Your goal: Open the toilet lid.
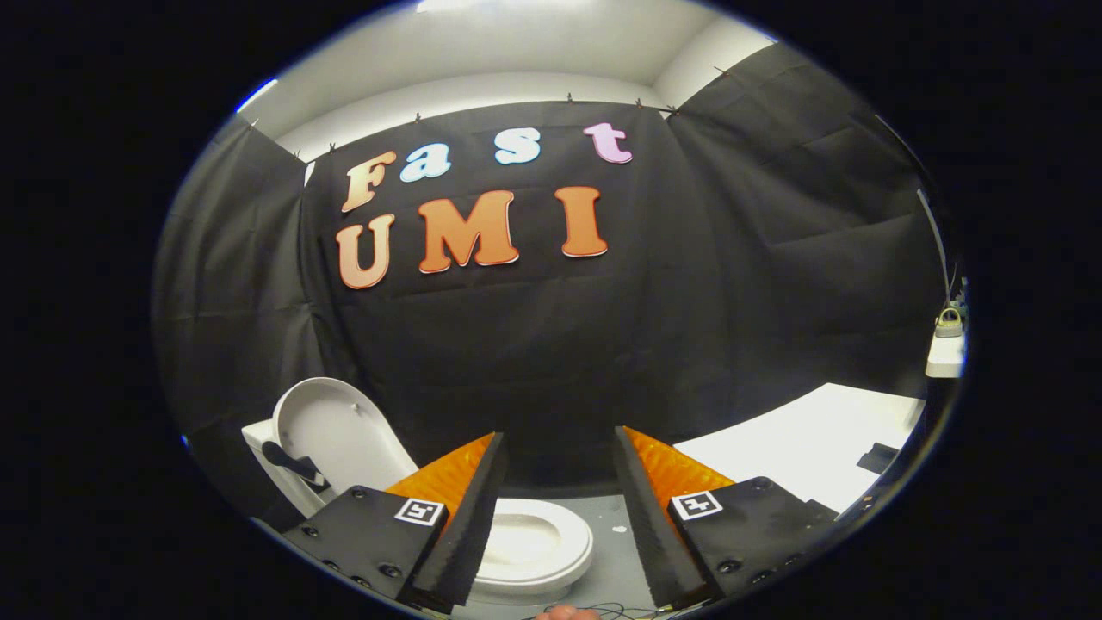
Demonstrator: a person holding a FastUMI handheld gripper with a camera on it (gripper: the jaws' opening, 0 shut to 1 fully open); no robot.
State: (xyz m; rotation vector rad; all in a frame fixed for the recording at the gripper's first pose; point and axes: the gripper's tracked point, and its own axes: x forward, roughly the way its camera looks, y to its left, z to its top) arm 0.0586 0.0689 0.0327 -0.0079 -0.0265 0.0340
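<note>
A white toilet stands low and to the left of my fingers. Its lid (331, 430) is raised, leaning back against the tank behind it. The seat ring (551, 538) lies flat over the bowl and shows between my two fingers, partly hidden by the left one. My gripper (558, 443) is held well above the toilet, open, with nothing between its fingers. It touches neither the lid nor the seat.
A white table top (809, 448) runs along the right side, with a small dark object (878, 456) on it. Black cloth walls close the booth behind and to both sides. Grey floor (611, 551) lies beside the toilet. Cables trail below the fingers.
</note>
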